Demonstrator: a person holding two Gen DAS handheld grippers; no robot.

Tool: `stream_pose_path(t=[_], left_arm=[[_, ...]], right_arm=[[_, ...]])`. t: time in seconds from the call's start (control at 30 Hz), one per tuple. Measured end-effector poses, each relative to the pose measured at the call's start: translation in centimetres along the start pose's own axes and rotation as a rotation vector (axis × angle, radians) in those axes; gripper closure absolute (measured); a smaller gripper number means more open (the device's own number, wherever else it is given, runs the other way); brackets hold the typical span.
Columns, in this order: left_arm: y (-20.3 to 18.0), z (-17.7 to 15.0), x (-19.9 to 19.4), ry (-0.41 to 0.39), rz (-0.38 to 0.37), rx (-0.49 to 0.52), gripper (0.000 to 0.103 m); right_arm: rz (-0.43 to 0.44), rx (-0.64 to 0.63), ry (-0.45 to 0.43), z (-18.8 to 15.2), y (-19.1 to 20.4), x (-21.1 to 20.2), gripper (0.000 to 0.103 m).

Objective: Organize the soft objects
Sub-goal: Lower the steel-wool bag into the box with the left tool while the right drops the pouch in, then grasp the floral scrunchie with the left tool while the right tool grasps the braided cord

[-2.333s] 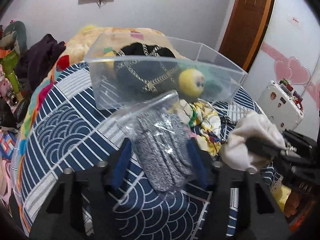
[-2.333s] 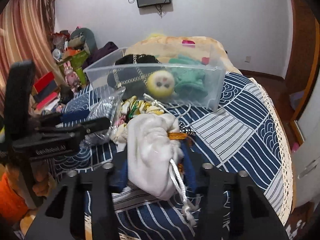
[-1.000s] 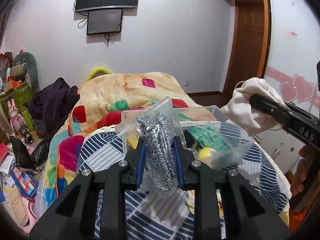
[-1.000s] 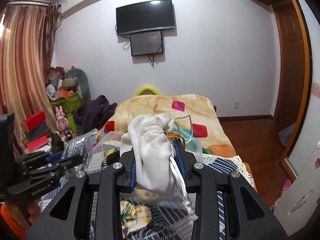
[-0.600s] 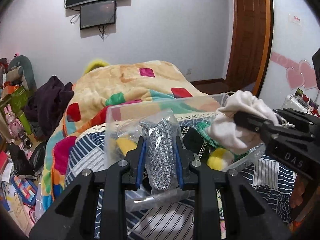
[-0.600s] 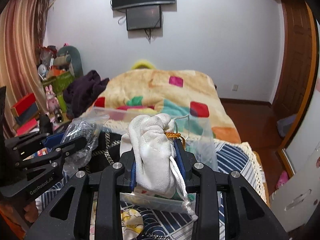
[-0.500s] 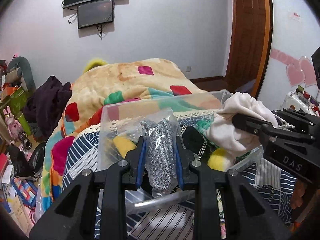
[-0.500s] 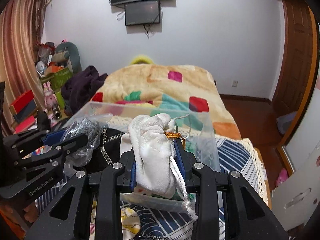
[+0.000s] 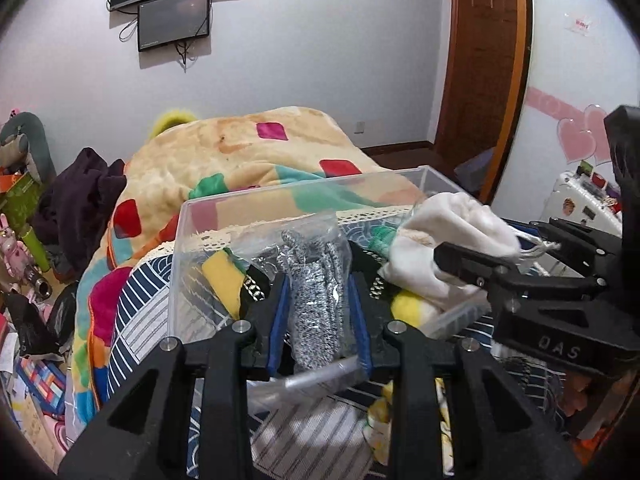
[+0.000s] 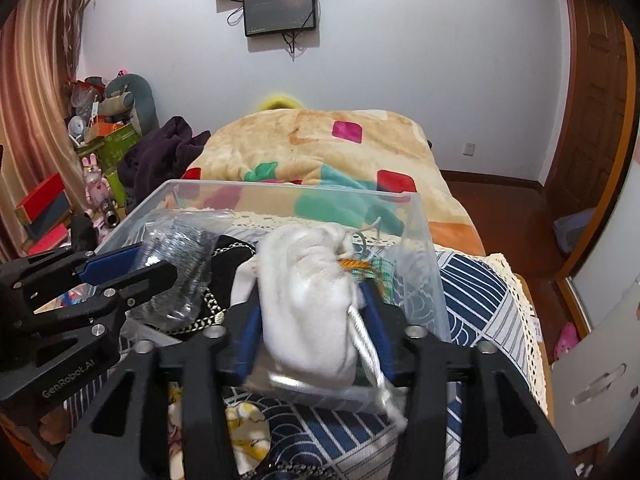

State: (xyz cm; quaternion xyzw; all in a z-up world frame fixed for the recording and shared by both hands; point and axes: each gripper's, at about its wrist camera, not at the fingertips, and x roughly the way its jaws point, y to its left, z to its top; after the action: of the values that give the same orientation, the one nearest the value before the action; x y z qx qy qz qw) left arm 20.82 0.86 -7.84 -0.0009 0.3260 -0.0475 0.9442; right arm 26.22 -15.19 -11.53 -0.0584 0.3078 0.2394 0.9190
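My left gripper (image 9: 316, 292) is shut on a clear plastic bag of grey knit fabric (image 9: 314, 280) and holds it over the near edge of a clear plastic bin (image 9: 200, 208). My right gripper (image 10: 310, 300) is shut on a white drawstring pouch (image 10: 308, 292) over the same bin (image 10: 416, 224). The pouch (image 9: 452, 236) and right gripper show at the right of the left wrist view. The bag (image 10: 180, 248) and left gripper (image 10: 132, 268) show at the left of the right wrist view. The bin holds a black chain bag (image 10: 228, 264), a yellow plush (image 9: 408, 308) and green fabric.
The bin stands on a bed with a blue-and-white patterned cover (image 10: 472, 280). A floral cloth (image 10: 240, 424) lies in front of the bin. A colourful blanket (image 9: 240, 148) is heaped behind it. Toys and boxes (image 10: 44, 208) crowd the left side. A door (image 9: 480, 80) is at the right.
Both grippers have come down and forward from high above the bed, so the bag and the pouch now hang over the bin's near edge. Both stay clamped.
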Motion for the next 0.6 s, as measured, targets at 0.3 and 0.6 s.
stream_pose_path(t=[0.3,0.6], left_arm=[[0.0,-0.3,-3.9,-0.058,-0.03,-0.019,0.037],[-0.6,-2.7,-6.2,-0.058,-0.042,-0.003,0.027]], right_arm=[[0.039,0.001,-0.048,-0.5,-0.4,-3.2,0.019],[-0.007,-0.008,-0.096,-2.1,-0.3,-5.3,0.002]])
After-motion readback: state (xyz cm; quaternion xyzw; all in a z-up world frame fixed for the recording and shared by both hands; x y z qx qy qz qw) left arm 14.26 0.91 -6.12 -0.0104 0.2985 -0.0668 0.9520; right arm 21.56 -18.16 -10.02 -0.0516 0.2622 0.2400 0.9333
